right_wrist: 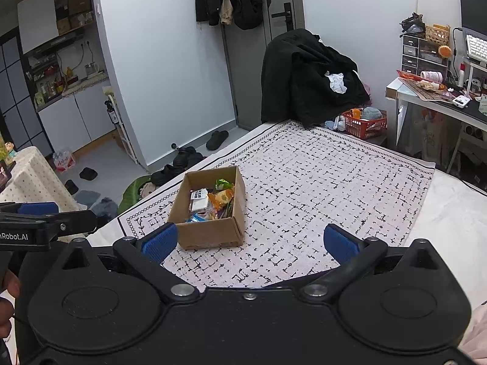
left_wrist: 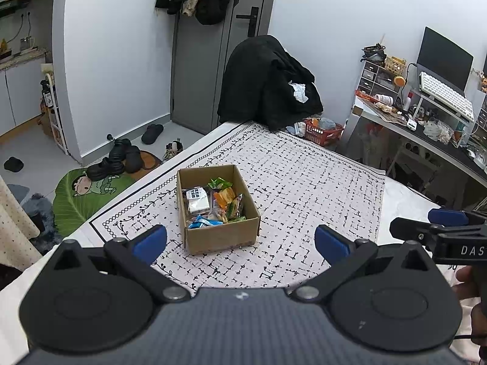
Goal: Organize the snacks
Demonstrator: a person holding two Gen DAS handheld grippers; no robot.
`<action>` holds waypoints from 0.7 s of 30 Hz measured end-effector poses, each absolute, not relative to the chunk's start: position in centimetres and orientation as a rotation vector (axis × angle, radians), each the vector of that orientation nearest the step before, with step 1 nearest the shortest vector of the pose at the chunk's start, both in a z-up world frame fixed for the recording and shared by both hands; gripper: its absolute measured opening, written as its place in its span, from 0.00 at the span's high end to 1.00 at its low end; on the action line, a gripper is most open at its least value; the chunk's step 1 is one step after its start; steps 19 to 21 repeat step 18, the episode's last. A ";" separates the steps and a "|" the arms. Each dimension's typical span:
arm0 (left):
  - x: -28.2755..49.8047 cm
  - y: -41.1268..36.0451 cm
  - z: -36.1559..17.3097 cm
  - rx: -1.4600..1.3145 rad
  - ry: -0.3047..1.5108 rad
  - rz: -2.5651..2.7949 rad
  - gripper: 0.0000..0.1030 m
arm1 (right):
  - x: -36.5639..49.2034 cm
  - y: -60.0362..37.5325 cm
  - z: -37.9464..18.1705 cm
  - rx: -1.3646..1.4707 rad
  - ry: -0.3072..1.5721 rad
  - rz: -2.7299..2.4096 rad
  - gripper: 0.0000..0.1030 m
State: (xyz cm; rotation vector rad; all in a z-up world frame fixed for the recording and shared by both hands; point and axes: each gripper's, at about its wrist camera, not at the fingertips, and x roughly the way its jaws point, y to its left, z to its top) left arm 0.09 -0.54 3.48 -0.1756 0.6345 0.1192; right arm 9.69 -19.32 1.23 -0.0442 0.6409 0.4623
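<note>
The left gripper point(left_wrist: 240, 245) had a black body with two round housings at seven and five o'clock, each marked by a faint raised ring. Angled black link arms ran from silver pivot screws up to blue ribbed fingertips point(left_wrist: 150, 241). Its central plate was grey with a fine woven texture and a small pale mark at twelve o'clock. The right gripper point(right_wrist: 249, 243) was built alike, all black, with a single screw at the plate's top edge. Seen side-on, one casing carried white lettering "DAS", the other "nRobot.AI". A thin black cable trailed at the lower right in the left wrist view.
</note>
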 end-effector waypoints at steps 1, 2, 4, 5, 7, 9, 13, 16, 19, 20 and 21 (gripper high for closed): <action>0.1 -0.5 3.5 -0.179 0.635 0.117 0.00 | 9.7 -19.3 1.2 -0.044 0.641 0.462 0.00; 0.1 -0.5 3.5 -0.179 0.635 0.115 0.00 | 9.7 -19.3 1.2 -0.044 0.641 0.462 0.00; 0.1 -0.6 3.5 -0.175 0.634 0.115 0.00 | 9.7 -19.4 1.2 -0.041 0.641 0.462 0.00; 0.1 -0.6 3.5 -0.174 0.634 0.114 0.00 | 9.7 -19.4 1.1 -0.040 0.643 0.463 0.00; 0.1 -0.7 3.4 -0.174 0.635 0.113 0.00 | 9.8 -19.4 1.1 -0.043 0.647 0.462 0.00; 0.1 -0.6 3.2 -0.175 0.639 0.114 0.00 | 9.8 -19.3 0.9 -0.047 0.650 0.461 0.00; 0.1 -0.6 2.9 -0.178 0.643 0.116 0.00 | 9.9 -19.2 0.6 -0.052 0.656 0.461 0.00; 0.1 -0.6 2.9 -0.178 0.645 0.115 0.00 | 10.2 -19.0 0.3 -0.051 0.665 0.460 0.00; 0.2 -0.5 2.8 -0.179 0.650 0.112 0.00 | 10.4 -18.9 0.1 -0.055 0.671 0.460 0.00; 0.2 -0.5 2.8 -0.179 0.650 0.112 0.00 | 10.4 -18.9 0.1 -0.055 0.671 0.460 0.00; 0.2 -0.5 2.8 -0.179 0.650 0.112 0.00 | 10.4 -18.9 0.1 -0.055 0.671 0.460 0.00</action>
